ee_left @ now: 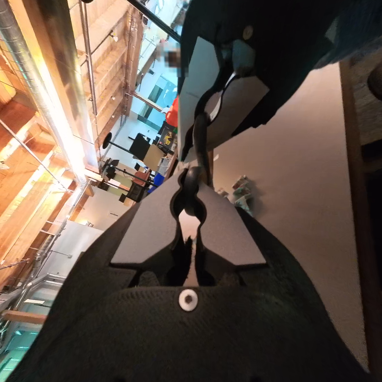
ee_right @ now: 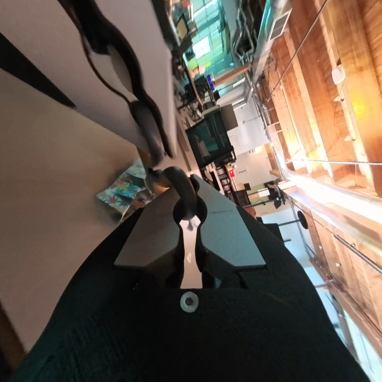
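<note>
Left tool [ee_left: 191, 182] is clamped on a black looped handle [ee_left: 193, 177], seated in the notch at its tips. Right tool [ee_right: 184, 186] is clamped the same way on a black loop [ee_right: 182, 177]. Tools sit tip to tip, nearly touching. Looks like one object bridging both, but the join is blurred. Its long axis runs straight ahead from one tool's tips to the other's, held off the desk [ee_left: 289, 186]. Teal patterned paper [ee_right: 122, 192] lies on the desk just beyond the tips.
</note>
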### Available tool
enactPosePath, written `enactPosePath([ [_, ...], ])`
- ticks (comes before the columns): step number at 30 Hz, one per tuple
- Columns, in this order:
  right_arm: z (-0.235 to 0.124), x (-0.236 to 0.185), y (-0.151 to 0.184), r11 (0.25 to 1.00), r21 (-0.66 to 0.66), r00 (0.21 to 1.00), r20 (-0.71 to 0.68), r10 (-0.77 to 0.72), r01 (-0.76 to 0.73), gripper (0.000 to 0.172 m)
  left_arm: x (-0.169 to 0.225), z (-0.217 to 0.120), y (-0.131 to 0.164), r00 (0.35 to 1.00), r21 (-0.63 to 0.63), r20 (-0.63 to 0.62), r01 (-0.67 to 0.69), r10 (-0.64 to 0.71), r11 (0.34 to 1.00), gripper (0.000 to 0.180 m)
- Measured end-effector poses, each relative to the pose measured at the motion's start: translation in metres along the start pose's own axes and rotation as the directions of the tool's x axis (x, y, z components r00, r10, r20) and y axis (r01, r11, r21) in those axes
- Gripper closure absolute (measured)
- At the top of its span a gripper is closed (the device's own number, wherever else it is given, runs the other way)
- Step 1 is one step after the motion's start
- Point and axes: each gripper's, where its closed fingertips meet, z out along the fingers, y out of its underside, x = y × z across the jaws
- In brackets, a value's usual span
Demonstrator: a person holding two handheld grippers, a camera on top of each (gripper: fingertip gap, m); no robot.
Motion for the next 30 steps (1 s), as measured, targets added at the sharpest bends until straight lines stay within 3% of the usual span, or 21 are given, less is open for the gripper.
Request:
enactPosePath([
  [9,-0.009,0.059,0.021,0.955,0.13,0.959,0.126,0.252,-0.268,0.172,-0.03,-0.008,0.018,0.964,-0.012,0.096,0.25,-0.247,0.968,0.18],
  [16,0.059,0.067,0.031,0.918,0.21,0.867,0.448,0.216,-0.337,0.172,-0.032,-0.004,0.035,0.921,-0.182,0.22,0.364,-0.323,0.914,0.18],
  [22,0.122,0.058,0.039,0.856,0.15,0.665,0.699,0.262,-0.495,0.172,-0.026,0.004,0.058,0.784,-0.306,0.243,0.62,-0.571,0.722,0.18],
  [30,0.16,0.035,0.048,0.836,0.081,0.507,0.825,0.249,-0.542,0.17,-0.017,0.011,0.079,0.598,-0.396,0.267,0.783,-0.755,0.48,0.18],
])
